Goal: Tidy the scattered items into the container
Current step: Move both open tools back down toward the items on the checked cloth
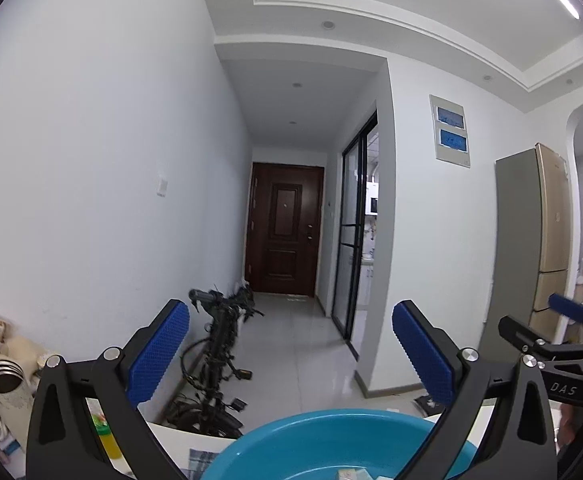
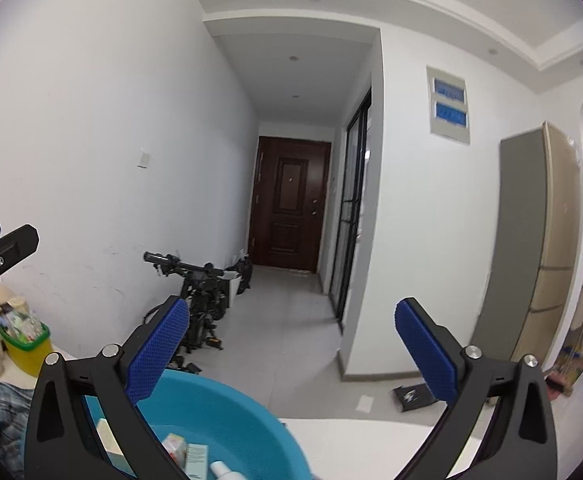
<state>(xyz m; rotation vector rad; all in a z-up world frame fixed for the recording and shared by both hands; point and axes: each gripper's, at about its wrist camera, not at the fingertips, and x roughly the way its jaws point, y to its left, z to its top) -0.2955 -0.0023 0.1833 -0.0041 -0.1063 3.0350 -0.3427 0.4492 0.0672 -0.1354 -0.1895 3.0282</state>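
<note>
Blue basin (image 2: pixel 227 420) near you holds small boxes (image 2: pixel 195 456); with left gripper (image 1: pixel 291 356) and right gripper (image 2: pixel 291 356) spread empty, scan the table before withdrawing.

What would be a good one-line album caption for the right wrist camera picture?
Open right gripper held level above a blue basin holding small boxes, facing a hallway with a bicycle.

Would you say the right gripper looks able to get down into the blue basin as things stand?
Probably yes: the right gripper is open and empty, and the blue basin sits just below its left finger with its mouth uncovered; only small boxes lie inside.
</note>
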